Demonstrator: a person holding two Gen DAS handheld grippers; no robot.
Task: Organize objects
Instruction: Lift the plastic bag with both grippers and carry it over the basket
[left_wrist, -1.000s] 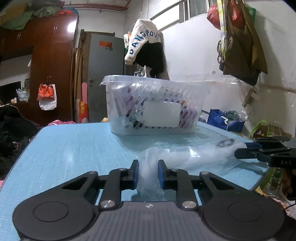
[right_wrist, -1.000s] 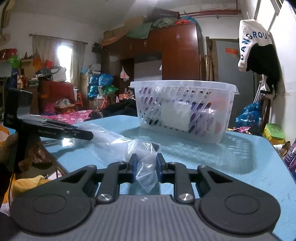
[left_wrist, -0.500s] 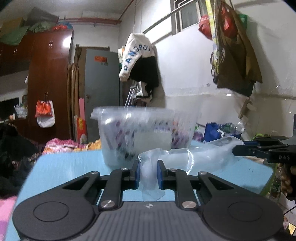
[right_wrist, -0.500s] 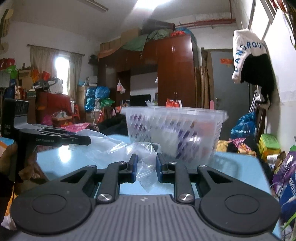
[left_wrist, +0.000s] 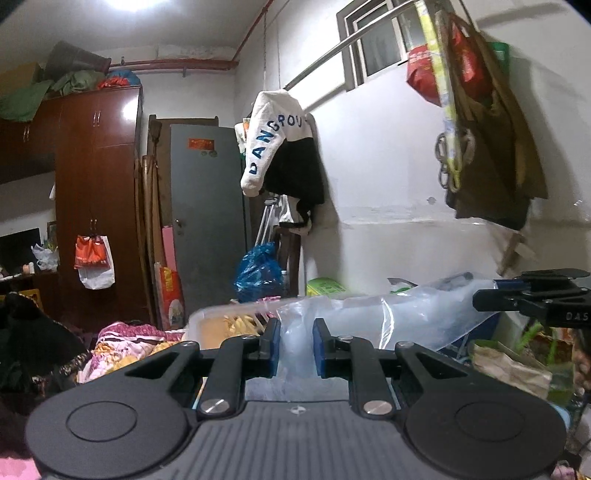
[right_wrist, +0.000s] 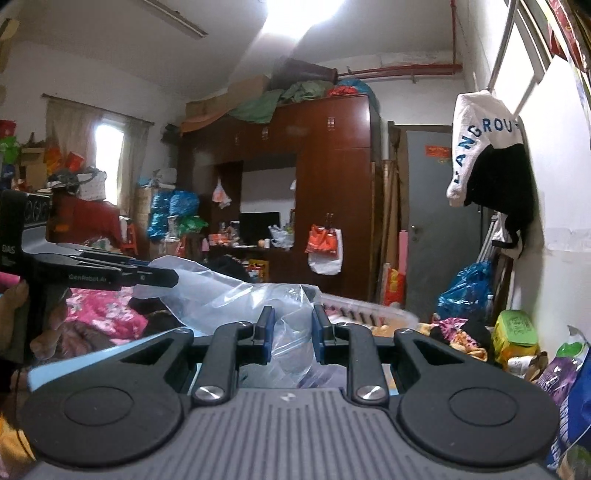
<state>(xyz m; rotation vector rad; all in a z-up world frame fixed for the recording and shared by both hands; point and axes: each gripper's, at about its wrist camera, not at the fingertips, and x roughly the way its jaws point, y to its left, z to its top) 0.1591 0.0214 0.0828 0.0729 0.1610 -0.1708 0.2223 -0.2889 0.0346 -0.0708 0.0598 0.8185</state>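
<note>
Now clear plastic bag (left_wrist: 399, 317) stretched between both, left gripper (left_wrist: 294, 347) pinching one end, right gripper (right_wrist: 289, 334) pinching the other

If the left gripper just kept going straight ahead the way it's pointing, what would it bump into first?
Beyond the clear plastic bag that the left gripper already pinches, probably the white basket, whose rim shows just past its fingers. Depth is hard to judge; it may pass over.
</note>
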